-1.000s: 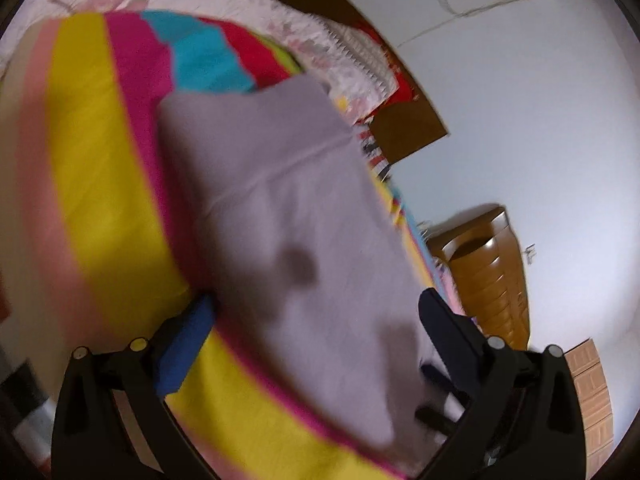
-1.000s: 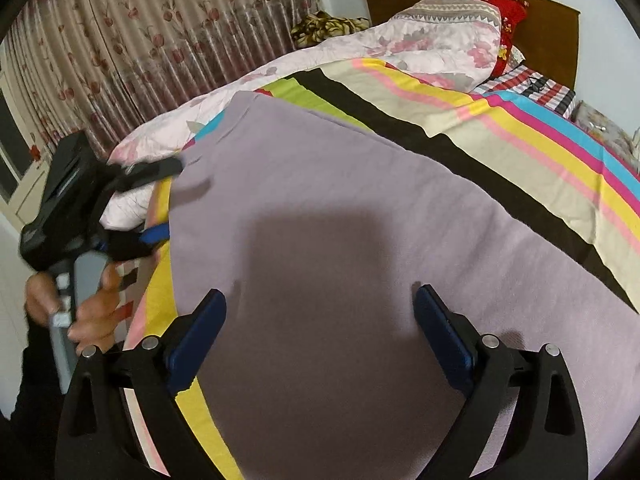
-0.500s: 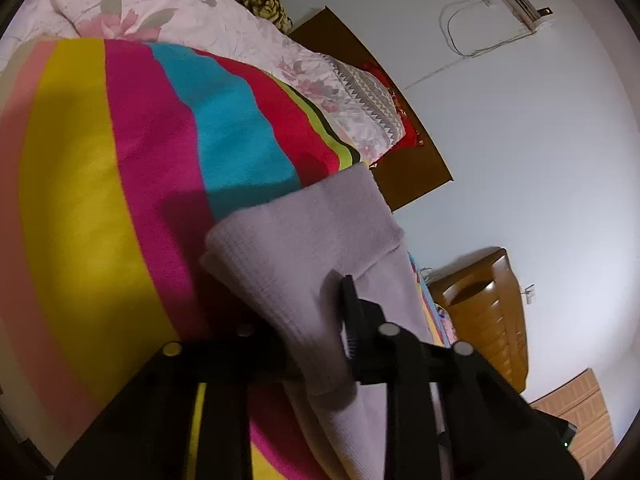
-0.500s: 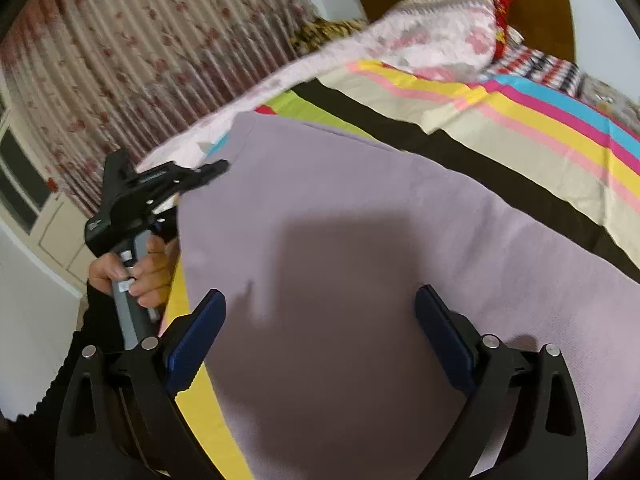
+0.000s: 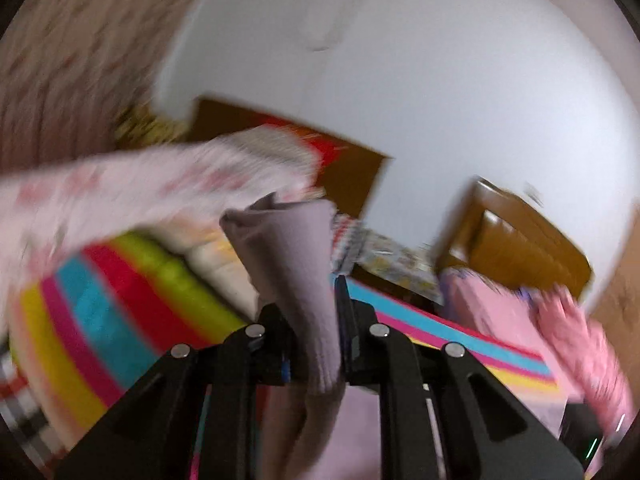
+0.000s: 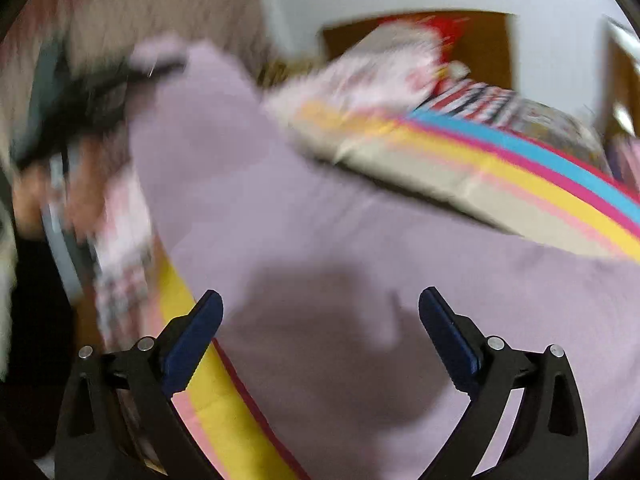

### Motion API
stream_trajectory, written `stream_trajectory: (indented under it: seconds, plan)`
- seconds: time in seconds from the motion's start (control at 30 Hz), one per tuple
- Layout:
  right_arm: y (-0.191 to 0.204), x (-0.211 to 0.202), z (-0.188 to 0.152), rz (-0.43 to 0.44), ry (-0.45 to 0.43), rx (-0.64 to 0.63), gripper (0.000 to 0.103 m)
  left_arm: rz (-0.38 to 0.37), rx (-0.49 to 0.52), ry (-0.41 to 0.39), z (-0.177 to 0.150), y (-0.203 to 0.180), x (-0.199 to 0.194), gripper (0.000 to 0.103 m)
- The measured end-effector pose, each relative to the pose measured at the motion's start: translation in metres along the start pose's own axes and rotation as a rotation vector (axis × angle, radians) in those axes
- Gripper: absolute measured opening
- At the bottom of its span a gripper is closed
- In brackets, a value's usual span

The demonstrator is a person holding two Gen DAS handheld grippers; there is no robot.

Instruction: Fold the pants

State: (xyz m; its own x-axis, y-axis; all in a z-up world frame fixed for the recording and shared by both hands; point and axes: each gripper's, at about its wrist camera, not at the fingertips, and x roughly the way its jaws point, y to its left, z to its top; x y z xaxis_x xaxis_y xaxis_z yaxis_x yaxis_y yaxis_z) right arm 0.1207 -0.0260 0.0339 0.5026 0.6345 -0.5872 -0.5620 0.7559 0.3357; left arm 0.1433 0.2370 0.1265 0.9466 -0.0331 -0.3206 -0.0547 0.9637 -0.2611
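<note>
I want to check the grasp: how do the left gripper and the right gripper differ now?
The left gripper has just been closing and pinches the lilac pants; the right gripper is open and empty. The left lifts a corner; the right hovers over flat fabric. Both have black frames.

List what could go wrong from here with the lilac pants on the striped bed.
1. The left hand-held gripper, whose jaws have just been closing, pinches only one corner of the pants; the knit could slip out as it is lifted.
2. The right hand-held gripper is open above the fabric and pins nothing, so the whole garment may drag across the striped bedspread rather than fold.
3. The lifted corner is bunched, so the fold may land crooked.
</note>
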Motion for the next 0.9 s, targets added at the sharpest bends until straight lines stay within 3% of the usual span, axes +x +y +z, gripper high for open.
stream_trajectory:
  seconds: [0.07, 0.2, 0.33, 0.4, 0.43, 0.5, 0.57, 0.6, 0.67, 0.73, 0.9]
  plan:
    - [-0.035, -0.042, 0.000, -0.041, -0.098, 0.107, 0.096, -0.055, 0.135, -0.010, -0.011, -0.059, -0.008, 0.016]
    - [-0.103, -0.124, -0.016, -0.164, -0.247, 0.313, 0.096, -0.201, 0.382, 0.095, -0.077, -0.168, -0.001, 0.016]
    - [-0.138, -0.174, -0.038, -0.252, -0.318, 0.434, 0.096, -0.349, 0.560, 0.351, -0.183, -0.243, 0.035, 0.013]
    - [-0.147, -0.187, -0.048, -0.284, -0.328, 0.455, 0.096, -0.378, 0.639, 0.463, -0.216, -0.261, 0.045, 0.005]
    - [-0.150, -0.190, -0.053, -0.299, -0.324, 0.467, 0.096, -0.415, 0.647, 0.469, -0.220, -0.263, 0.043, 0.006]
    - [-0.153, -0.188, -0.061, -0.301, -0.305, 0.481, 0.096, -0.466, 0.634, 0.429, -0.216, -0.256, 0.034, 0.018]
    - [-0.151, -0.177, -0.069, -0.283, -0.255, 0.488, 0.096, -0.517, 0.604, 0.407, -0.207, -0.246, 0.018, 0.081]
    - [-0.147, -0.168, -0.073, -0.269, -0.224, 0.487, 0.096, -0.534, 0.568, 0.359, -0.196, -0.233, 0.003, 0.088]
    - [-0.144, -0.152, -0.075, -0.239, -0.167, 0.488, 0.096, -0.517, 0.505, 0.324, -0.175, -0.210, -0.013, 0.094]
    - [-0.137, -0.127, -0.077, -0.168, -0.094, 0.496, 0.096, -0.440, 0.417, 0.305, -0.152, -0.179, -0.020, 0.098]
    - [-0.114, -0.073, -0.087, 0.076, 0.060, 0.545, 0.096, -0.137, 0.227, 0.331, -0.136, -0.078, -0.018, 0.101]
